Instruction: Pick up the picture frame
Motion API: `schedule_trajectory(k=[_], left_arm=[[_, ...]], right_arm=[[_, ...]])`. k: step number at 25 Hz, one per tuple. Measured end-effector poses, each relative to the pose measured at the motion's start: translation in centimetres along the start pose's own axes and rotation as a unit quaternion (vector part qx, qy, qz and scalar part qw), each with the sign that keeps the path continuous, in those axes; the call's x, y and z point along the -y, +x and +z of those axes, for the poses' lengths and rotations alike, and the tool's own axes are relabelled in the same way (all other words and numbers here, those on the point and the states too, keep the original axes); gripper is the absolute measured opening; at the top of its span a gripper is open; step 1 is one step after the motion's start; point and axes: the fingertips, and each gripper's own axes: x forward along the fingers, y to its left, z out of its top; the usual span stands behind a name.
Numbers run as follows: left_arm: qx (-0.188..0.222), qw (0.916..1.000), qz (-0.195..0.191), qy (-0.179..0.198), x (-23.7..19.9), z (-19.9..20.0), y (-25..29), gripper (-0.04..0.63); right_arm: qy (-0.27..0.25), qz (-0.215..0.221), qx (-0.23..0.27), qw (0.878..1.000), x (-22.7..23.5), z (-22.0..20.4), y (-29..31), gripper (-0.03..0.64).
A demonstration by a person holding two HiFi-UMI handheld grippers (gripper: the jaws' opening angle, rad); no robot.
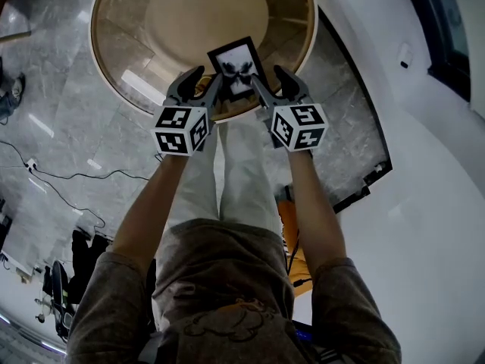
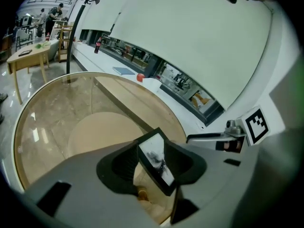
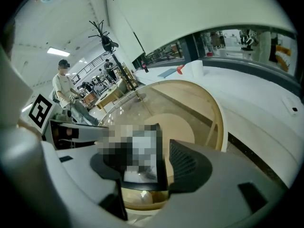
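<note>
The picture frame is black-edged with a black-and-white print and stands upright at the near edge of a round glass table. My left gripper straddles the frame's left side and my right gripper its right side. In the left gripper view the frame sits slantwise between the jaws of the left gripper, which stand apart. In the right gripper view the frame lies inside the wide jaws of the right gripper, with a slim gap at the right pad. A mosaic patch hides most of the print.
The table has a wooden rim and a round wooden base under the glass. A white curved counter runs along the right. Cables trail over the marble floor at the left. A person stands far off.
</note>
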Motion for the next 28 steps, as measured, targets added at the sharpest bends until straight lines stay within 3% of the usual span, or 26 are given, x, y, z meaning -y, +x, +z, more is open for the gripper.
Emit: schedule_trajectory(k=[7, 14, 28], left_arm=[[-0.046, 0.9982, 0.008, -0.037, -0.8, -3.1, 2.1, 0.163], [-0.063, 0.9949, 0.026, -0.074, -1.3, -4.7, 3.2, 0.153], [-0.074, 0.9933, 0.025, -0.085, -1.5, -5.2, 4.5, 0.137]], right_arm=[[0.013, 0.011, -0.024, 1.0, 1.1, -1.8, 2.1, 0.262], [0.016, 0.022, -0.038, 0.999, 1.3, -2.5, 3.4, 0.252], [0.011, 0.032, -0.045, 0.998, 1.7, -2.6, 4.4, 0.216]])
